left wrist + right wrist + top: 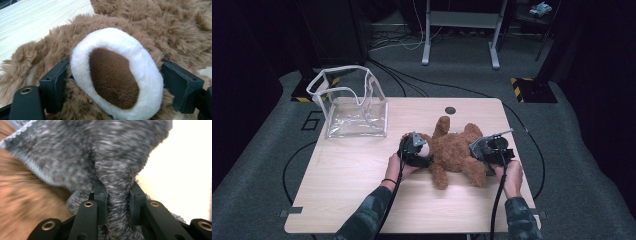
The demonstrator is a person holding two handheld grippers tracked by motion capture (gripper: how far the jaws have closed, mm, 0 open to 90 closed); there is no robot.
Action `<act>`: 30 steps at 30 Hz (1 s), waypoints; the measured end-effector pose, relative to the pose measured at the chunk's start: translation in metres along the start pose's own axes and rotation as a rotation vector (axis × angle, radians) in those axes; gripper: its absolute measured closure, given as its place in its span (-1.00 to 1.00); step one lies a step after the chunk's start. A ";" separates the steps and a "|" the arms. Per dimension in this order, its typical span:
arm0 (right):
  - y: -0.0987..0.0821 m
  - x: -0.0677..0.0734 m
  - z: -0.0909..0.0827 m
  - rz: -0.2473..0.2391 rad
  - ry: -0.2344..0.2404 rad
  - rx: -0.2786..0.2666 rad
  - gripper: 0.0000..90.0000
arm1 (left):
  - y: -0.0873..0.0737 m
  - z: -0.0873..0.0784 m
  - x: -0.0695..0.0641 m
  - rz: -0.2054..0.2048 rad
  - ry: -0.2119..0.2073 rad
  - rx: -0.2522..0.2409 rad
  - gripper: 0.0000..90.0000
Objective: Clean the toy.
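left tool (112, 82) gripping teddy bear (457, 150) (muzzle), right pinching

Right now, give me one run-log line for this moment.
left claw: shut on teddy bear muzzle | right claw: shut on grey fabric | clear bag: upright, apart

Blurred grey fabric (105, 162), perhaps the teddy bear's (457, 150) clothing.

teddy bear (455, 150): shaggy brown plush, white plush muzzle (117, 72), grey fuzzy cloth (100, 157) | table (347, 175): pale matt wood grain | far-left bag (352, 107): clear glossy plastic | gripper fingers (53, 85): matt black plastic
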State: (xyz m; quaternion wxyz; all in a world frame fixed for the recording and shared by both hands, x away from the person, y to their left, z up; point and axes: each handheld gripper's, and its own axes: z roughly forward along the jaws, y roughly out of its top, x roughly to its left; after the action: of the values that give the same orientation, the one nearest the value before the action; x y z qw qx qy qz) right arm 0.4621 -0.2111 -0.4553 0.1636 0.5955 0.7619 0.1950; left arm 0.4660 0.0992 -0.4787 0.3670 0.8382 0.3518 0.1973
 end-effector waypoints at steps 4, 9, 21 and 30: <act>0.000 -0.003 -0.044 0.014 0.063 -0.130 0.63 | 0.000 0.000 -0.001 -0.002 0.002 -0.003 -0.61; 0.004 0.020 -0.074 -0.040 0.141 -0.202 0.62 | 0.000 0.000 -0.001 0.001 0.008 0.002 -0.61; -0.011 0.046 -0.040 -0.108 0.093 -0.105 0.61 | 0.001 0.000 -0.002 0.004 0.012 0.011 -0.60; -0.042 0.022 -0.042 -0.096 0.018 -0.015 0.62 | 0.000 0.000 -0.002 0.001 0.007 0.003 -0.60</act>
State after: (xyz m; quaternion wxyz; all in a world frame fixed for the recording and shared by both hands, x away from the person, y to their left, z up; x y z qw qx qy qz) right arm 0.4012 -0.2032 -0.4402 0.1702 0.5554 0.7896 0.1980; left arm 0.4650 0.0981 -0.4789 0.3643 0.8384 0.3529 0.1997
